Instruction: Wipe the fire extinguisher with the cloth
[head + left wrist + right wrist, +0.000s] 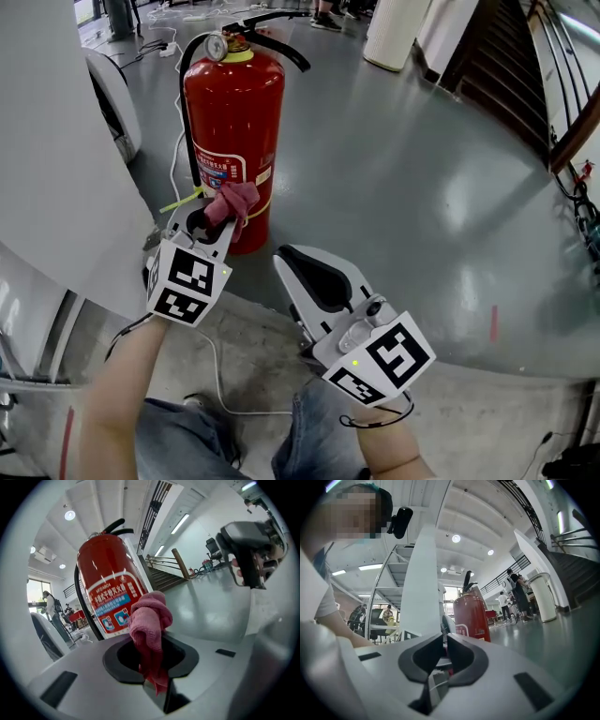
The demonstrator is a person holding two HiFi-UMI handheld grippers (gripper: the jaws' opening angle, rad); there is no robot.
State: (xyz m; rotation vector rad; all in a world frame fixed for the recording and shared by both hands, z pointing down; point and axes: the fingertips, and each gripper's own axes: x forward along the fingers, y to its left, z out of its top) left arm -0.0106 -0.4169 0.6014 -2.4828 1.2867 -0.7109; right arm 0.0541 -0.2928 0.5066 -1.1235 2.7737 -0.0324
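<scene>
my left gripper (212,221) is clamped on the pink cloth (234,201), just in front of the fire extinguisher (234,108). it stands upright on the floor (422,187), so i'd wipe along its height. right gripper (315,274) is closed on nothing, farther back.

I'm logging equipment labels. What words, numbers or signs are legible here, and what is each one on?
"手提式干粉灭火器" (as best it reads): white characters on the label of the red cylindrical fire extinguisher, left gripper view.
Smaller print around it: too blurred to read.
On the round pressure gauge: too small to read.
On the black-and-white marker cubes: patterns only, no words.
</scene>
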